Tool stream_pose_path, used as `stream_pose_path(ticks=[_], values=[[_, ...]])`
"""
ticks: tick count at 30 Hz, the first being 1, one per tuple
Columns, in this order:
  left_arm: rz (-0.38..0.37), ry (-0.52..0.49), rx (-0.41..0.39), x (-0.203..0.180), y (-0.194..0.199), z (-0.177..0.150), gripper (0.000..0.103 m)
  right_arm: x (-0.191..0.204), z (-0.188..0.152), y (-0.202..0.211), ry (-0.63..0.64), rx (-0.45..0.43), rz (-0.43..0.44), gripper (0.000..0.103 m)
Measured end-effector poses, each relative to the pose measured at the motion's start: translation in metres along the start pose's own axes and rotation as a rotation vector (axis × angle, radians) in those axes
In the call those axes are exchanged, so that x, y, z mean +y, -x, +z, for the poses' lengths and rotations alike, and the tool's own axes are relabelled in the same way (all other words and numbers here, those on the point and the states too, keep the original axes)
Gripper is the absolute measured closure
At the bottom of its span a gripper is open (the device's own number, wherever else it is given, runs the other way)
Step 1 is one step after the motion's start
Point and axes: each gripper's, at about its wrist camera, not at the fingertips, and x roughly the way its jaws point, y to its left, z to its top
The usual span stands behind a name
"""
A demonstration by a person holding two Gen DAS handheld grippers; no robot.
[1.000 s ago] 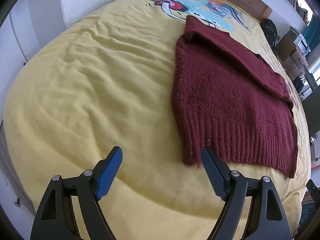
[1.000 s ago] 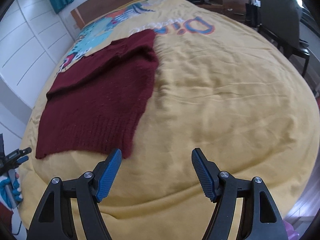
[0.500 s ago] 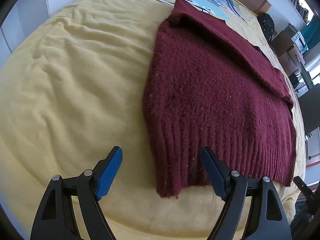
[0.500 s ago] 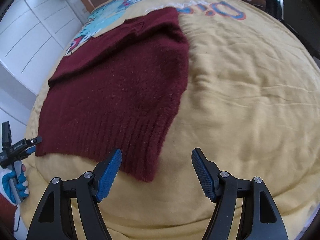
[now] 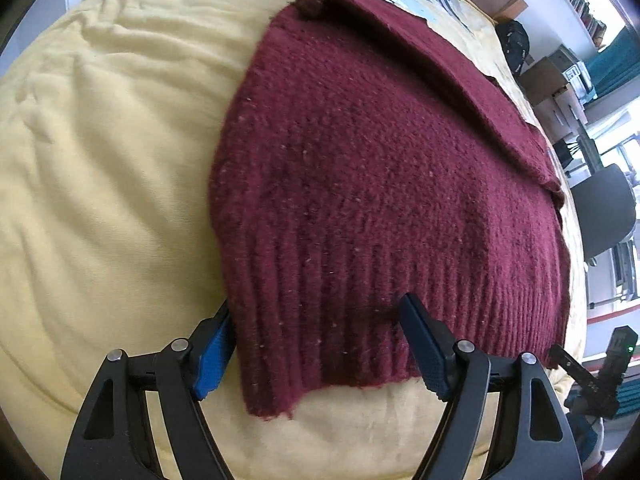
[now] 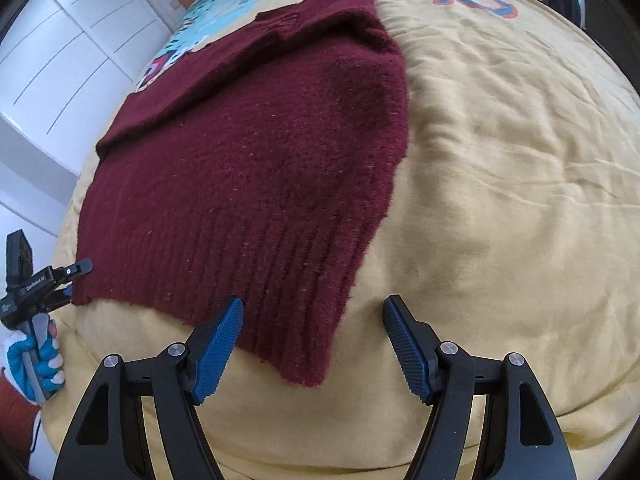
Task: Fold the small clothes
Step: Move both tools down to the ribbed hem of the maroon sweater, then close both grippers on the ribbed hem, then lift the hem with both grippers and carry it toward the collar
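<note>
A dark red knitted sweater (image 5: 380,168) lies flat on a yellow bed cover (image 5: 100,160), ribbed hem toward me, sleeves folded across the top. My left gripper (image 5: 320,344) is open, its jaws either side of the hem's left corner. In the right wrist view the same sweater (image 6: 248,152) lies spread out, and my right gripper (image 6: 316,340) is open around the hem's right corner. The left gripper also shows in the right wrist view (image 6: 44,284) at the hem's far corner.
The yellow cover (image 6: 500,160) has a colourful print near the headboard (image 6: 224,12). White wardrobe doors (image 6: 60,60) stand on one side. A dark chair (image 5: 604,208) and cardboard boxes (image 5: 560,80) stand on the other side of the bed.
Both grippers have moved forward toward the sweater. Each open pair of jaws now straddles a corner of the ribbed hem, which before lay ahead of them.
</note>
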Motion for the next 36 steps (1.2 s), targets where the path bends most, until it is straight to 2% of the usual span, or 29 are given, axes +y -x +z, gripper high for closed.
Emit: stream_pose_path(ticks=[6,8,12,15,17,19,22,36], values=[[-0.067,-0.002,0.017,-0.001,0.0,0.0,0.038,0.005,0.004,-0.006,0.004,0.009,0.035,0.041],[-0.087,0.002,0.021,0.001,0.001,-0.001,0.043,0.006,0.006,-0.007,-0.005,0.01,0.05,0.045],[-0.119,0.021,0.028,0.003,0.001,0.002,0.05,0.007,0.008,-0.009,-0.011,0.015,0.074,0.057],[-0.131,0.026,0.031,0.009,0.003,0.003,0.059,0.006,0.007,-0.009,-0.011,0.021,0.085,0.064],[-0.133,0.038,0.028,0.011,0.001,0.008,0.072,0.004,0.006,-0.009,-0.013,0.023,0.089,0.068],[-0.142,0.056,0.027,0.017,0.002,0.007,0.08,0.002,0.007,-0.009,-0.012,0.03,0.097,0.081],[-0.169,0.067,0.026,0.023,0.005,0.007,0.087,0.004,0.006,-0.007,-0.002,0.033,0.103,0.089],[-0.211,0.06,-0.002,0.017,0.023,0.017,0.092,0.001,0.011,0.013,0.006,-0.015,0.117,0.092]])
